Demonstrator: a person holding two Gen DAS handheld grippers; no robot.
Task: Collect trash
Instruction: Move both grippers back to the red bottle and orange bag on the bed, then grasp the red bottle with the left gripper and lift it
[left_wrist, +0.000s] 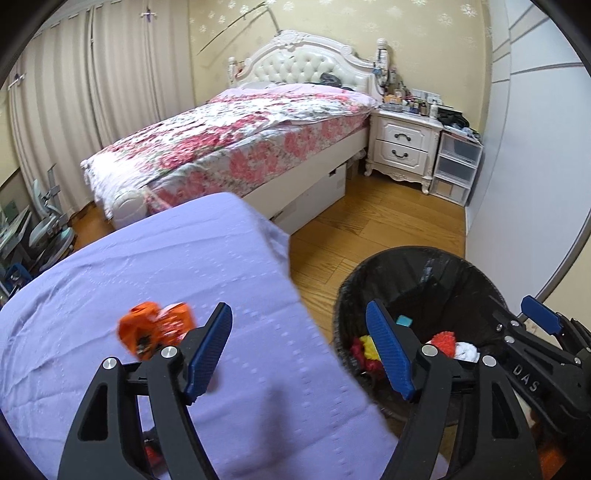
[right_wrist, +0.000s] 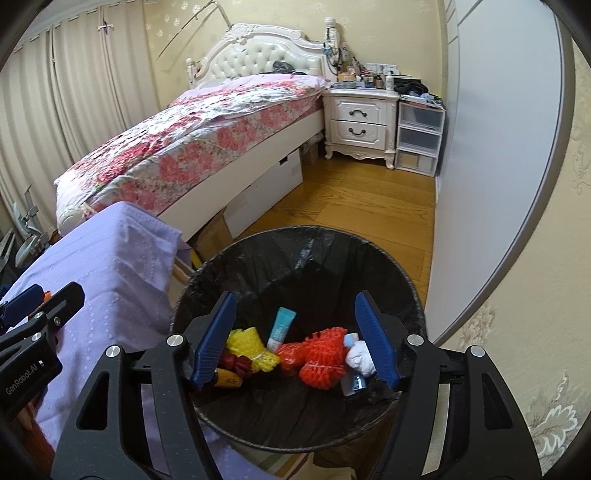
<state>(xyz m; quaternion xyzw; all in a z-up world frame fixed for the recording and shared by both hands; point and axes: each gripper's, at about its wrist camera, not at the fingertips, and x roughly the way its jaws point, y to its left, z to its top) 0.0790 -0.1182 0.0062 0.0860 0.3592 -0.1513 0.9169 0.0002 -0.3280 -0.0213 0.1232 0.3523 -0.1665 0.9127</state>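
Observation:
A crumpled orange wrapper (left_wrist: 155, 326) lies on the purple cloth-covered table (left_wrist: 110, 280), just left of my left gripper (left_wrist: 299, 350), which is open and empty above the table's right edge. A black-lined trash bin (right_wrist: 295, 266) stands on the floor to the right of the table; it also shows in the left wrist view (left_wrist: 424, 269). It holds a red mesh net (right_wrist: 321, 358), a yellow mesh net (right_wrist: 247, 345), a blue tube (right_wrist: 282, 326) and white crumpled paper (right_wrist: 360, 356). My right gripper (right_wrist: 295, 339) is open and empty above the bin's mouth.
A bed with a floral cover (left_wrist: 236, 136) stands behind the table. A white nightstand (left_wrist: 402, 147) and plastic drawers (left_wrist: 456, 166) are at the far right. Wooden floor (left_wrist: 376, 221) lies between. A white wardrobe door (right_wrist: 498, 147) runs along the right.

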